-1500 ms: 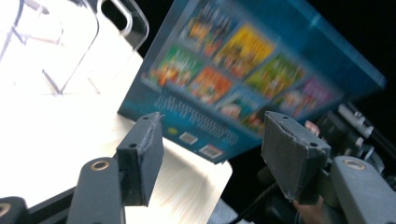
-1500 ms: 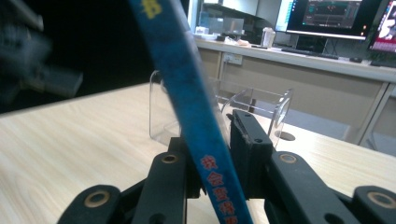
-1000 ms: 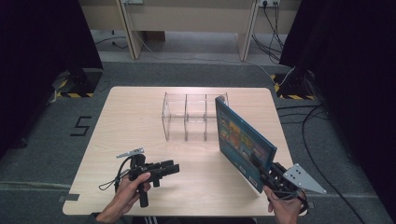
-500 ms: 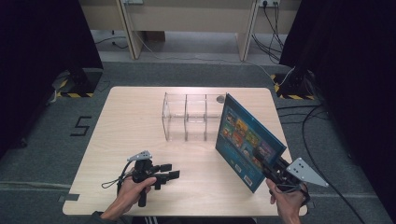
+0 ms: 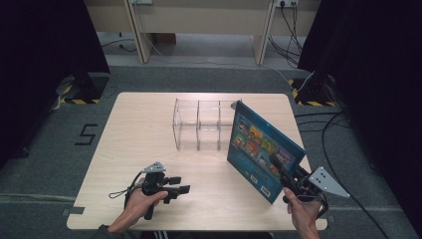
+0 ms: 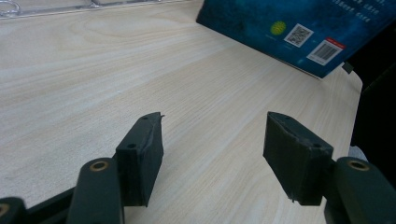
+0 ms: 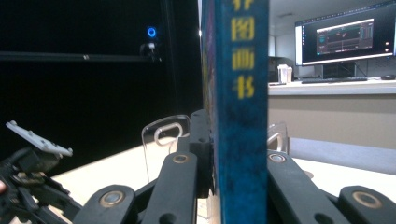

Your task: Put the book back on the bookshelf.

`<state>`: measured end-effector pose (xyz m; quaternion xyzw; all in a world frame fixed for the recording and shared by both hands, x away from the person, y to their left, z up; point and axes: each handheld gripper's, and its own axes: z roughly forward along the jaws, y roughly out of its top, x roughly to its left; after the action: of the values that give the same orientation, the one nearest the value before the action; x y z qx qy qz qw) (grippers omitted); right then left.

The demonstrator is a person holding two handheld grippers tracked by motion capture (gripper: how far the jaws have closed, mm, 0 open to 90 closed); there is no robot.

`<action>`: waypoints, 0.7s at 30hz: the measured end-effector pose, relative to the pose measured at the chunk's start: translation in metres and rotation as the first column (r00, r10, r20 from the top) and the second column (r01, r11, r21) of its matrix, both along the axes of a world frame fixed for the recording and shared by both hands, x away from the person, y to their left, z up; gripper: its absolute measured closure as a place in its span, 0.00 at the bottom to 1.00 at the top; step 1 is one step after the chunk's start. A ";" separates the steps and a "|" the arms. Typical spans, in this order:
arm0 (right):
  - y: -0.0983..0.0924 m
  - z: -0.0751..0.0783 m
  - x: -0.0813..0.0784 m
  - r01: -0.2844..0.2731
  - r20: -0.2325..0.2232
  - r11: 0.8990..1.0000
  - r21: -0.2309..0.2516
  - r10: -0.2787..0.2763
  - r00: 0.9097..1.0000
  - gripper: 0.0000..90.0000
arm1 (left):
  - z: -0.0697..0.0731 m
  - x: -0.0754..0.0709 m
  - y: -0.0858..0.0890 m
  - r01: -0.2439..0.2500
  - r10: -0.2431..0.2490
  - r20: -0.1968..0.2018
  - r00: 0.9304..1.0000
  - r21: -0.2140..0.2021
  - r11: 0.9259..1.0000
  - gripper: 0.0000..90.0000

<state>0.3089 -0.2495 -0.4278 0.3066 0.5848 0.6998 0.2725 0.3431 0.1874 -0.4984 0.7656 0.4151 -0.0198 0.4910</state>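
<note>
A blue picture book (image 5: 263,149) stands on edge, tilted, at the right of the wooden table (image 5: 139,129). My right gripper (image 5: 276,165) is shut on it near its lower corner. In the right gripper view the jaws clamp the book's spine (image 7: 240,70) from both sides, with the right gripper (image 7: 233,140) pointing level. My left gripper (image 5: 183,188) lies low over the table's front left, open with nothing between its jaws. In the left gripper view the left gripper (image 6: 215,140) faces bare wood, and the book's back cover (image 6: 289,23) with its barcodes lies beyond.
A clear acrylic organizer (image 5: 204,124) with three compartments stands mid-table, just left of the book; it also shows behind the jaws (image 7: 163,133). Cables (image 5: 328,134) trail on the floor to the right. A desk with a monitor (image 7: 345,39) stands beyond.
The book in my right gripper has shifted a little to the right. My left gripper has sunk slightly toward the tabletop.
</note>
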 end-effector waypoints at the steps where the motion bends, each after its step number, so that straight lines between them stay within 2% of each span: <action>1: -0.001 0.002 -0.001 -0.007 -0.002 0.999 0.034 0.007 1.000 0.92 | 0.000 0.000 0.000 0.005 -0.005 0.000 1.000 0.000 1.000 0.42; 2: -0.001 0.002 -0.001 -0.007 -0.002 0.999 0.034 0.007 1.000 0.92 | 0.000 0.000 0.000 0.005 -0.005 0.000 1.000 0.000 1.000 0.42; 4: -0.003 0.004 -0.002 -0.017 -0.002 0.998 0.068 0.017 1.000 0.92 | 0.000 -0.001 0.000 0.006 -0.006 0.001 1.000 0.000 1.000 0.42; 6: -0.003 0.005 -0.003 -0.027 0.007 0.998 0.058 0.027 1.000 0.92 | 0.000 -0.001 -0.001 0.012 -0.012 -0.001 1.000 0.001 1.000 0.42; 8: -0.002 0.005 -0.004 -0.037 0.003 0.997 0.070 0.037 0.999 0.92 | 0.000 -0.001 -0.002 0.014 -0.014 -0.001 1.000 0.005 1.000 0.42; 17: -0.006 0.010 -0.006 -0.008 -0.007 0.999 0.053 0.008 1.000 0.92 | -0.001 -0.001 -0.001 0.021 -0.021 -0.002 1.000 0.014 1.000 0.42; 21: -0.004 0.012 -0.006 -0.004 -0.002 0.999 0.040 0.004 1.000 0.92 | -0.002 0.001 0.000 0.013 -0.014 0.011 1.000 0.048 0.999 0.41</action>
<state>0.3024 -0.2538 -0.4158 0.3113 0.5718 0.7115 0.2643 0.3444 0.1877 -0.5006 0.7800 0.4077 -0.0091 0.4747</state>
